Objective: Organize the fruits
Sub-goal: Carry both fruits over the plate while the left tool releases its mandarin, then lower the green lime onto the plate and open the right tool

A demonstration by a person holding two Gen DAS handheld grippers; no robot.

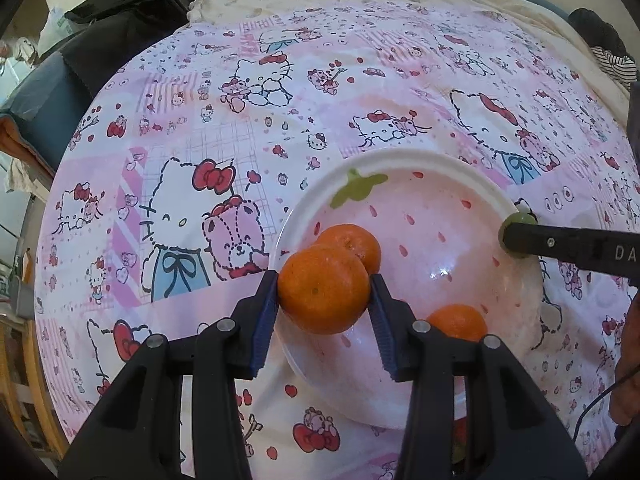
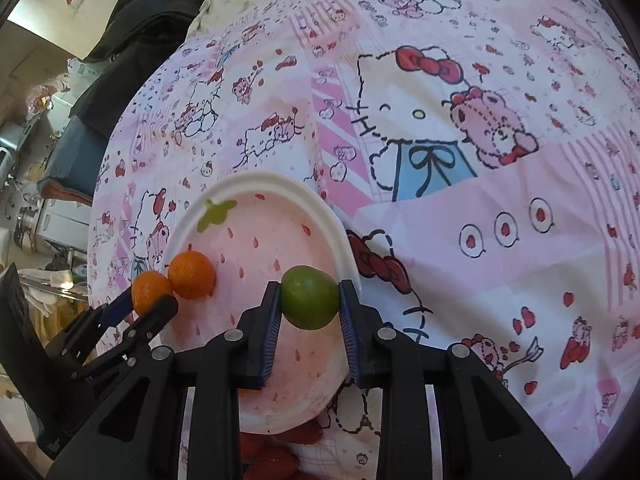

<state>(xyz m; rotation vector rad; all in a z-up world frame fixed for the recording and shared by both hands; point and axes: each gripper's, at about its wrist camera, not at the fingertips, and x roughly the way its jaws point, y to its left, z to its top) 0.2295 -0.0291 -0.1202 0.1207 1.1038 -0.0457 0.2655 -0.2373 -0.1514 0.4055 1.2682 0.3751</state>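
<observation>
The left gripper (image 1: 325, 294) is clamped on a mandarin (image 1: 324, 291), its blue-padded fingers (image 1: 266, 320) pressed against both sides of the fruit at the near-left rim of the strawberry-print plate (image 1: 432, 164). A second mandarin (image 1: 354, 240) lies on the plate just behind the held one, close enough that they look to be touching, and a third mandarin (image 1: 458, 322) sits on the plate to the right, partly hidden by the gripper's right finger.

The right gripper (image 2: 309, 302) is closed on a green lime (image 2: 309, 298), pinched between its two pads (image 2: 272, 316) over the right edge of the plate (image 2: 280, 184) (whether the lime rests on the rim or hangs just above it is hard to tell from this angle). In the right wrist view the left gripper (image 2: 138, 300) shows at the plate's far left with its mandarin (image 2: 150, 292), and the second mandarin (image 2: 191, 275) lies beside it on the plate.

The plate stands on a pink Hello Kitty tablecloth (image 1: 192, 184). Dark clothing (image 1: 120, 24) is heaped beyond the table edge at the upper left.
</observation>
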